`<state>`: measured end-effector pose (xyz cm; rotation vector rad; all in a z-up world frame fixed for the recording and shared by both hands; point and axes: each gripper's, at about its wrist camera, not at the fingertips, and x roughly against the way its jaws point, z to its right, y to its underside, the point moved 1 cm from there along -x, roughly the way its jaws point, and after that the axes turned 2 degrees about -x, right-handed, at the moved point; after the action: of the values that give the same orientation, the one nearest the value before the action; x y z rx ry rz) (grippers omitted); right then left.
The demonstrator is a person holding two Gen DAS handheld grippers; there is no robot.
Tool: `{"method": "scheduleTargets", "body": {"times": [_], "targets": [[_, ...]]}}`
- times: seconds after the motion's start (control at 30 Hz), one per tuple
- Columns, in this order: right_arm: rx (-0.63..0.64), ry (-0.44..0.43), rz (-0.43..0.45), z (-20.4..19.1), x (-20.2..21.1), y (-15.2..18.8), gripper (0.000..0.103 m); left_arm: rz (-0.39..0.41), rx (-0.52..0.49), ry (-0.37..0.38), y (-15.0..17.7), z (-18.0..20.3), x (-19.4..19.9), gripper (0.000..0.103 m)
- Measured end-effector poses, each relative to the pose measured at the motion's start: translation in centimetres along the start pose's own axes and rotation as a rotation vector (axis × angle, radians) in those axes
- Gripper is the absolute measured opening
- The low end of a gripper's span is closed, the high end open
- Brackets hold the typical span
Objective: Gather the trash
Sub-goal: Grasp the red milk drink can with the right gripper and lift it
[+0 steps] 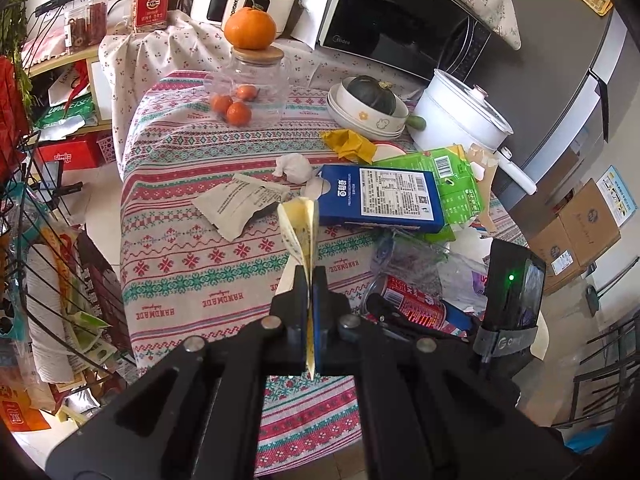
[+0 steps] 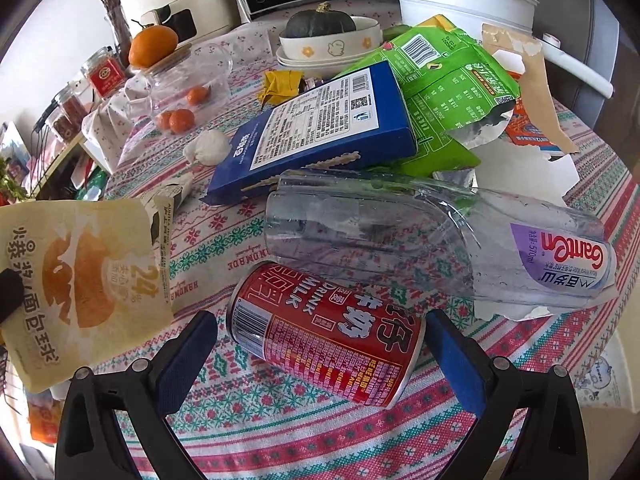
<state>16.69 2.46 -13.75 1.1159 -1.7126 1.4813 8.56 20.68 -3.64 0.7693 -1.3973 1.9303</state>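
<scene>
Patterned cloth covers the counter (image 1: 192, 272); at lower centre the left tool (image 1: 309, 280) pinches a yellow bread wrapper (image 1: 298, 226), while the right tool (image 2: 320, 334) gapes wide around a red milk can (image 2: 326, 334).

Plastic bottle (image 2: 440, 240) and blue box (image 2: 320, 128) crowd behind red can (image 2: 324, 336).

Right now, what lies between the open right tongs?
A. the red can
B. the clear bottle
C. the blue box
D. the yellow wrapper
A: in the right wrist view the red can lies on its side between the two fingers of the open right tongs; the yellow wrapper is held off to the side by the left tongs.
</scene>
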Motion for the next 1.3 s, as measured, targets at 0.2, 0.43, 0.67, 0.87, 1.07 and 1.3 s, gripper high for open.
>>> {"method": "scheduleTargets", "body": {"times": [0.2,0.43,0.67,0.87,1.07,1.3], "targets": [[-0.043,0.046,0.037,-1.0,-0.6,0.1,0.103,-0.002,0.030,-0.007,-0.1,-0.8,-0.1,0.002],[-0.072,0.068,0.028,-1.2,-2.1,0.4,0.103,-0.011,0.038,-0.005,-0.1,-1.2,-0.3,0.002],[-0.090,0.022,0.030,-0.3,-1.8,0.7,0.099,-0.013,0.035,-0.004,-0.1,-1.3,-0.2,0.002],[-0.061,-0.019,0.029,0.7,0.1,0.8,0.099,0.002,0.022,0.017,0.0,-0.8,0.4,0.002],[-0.001,-0.058,0.050,2.3,3.7,0.8,0.099,0.026,-0.017,0.048,0.0,0.6,1.3,0.002],[0.019,-0.084,0.081,6.3,8.2,0.3,0.099,0.070,-0.087,0.106,-0.2,3.9,2.7,0.001]]}}
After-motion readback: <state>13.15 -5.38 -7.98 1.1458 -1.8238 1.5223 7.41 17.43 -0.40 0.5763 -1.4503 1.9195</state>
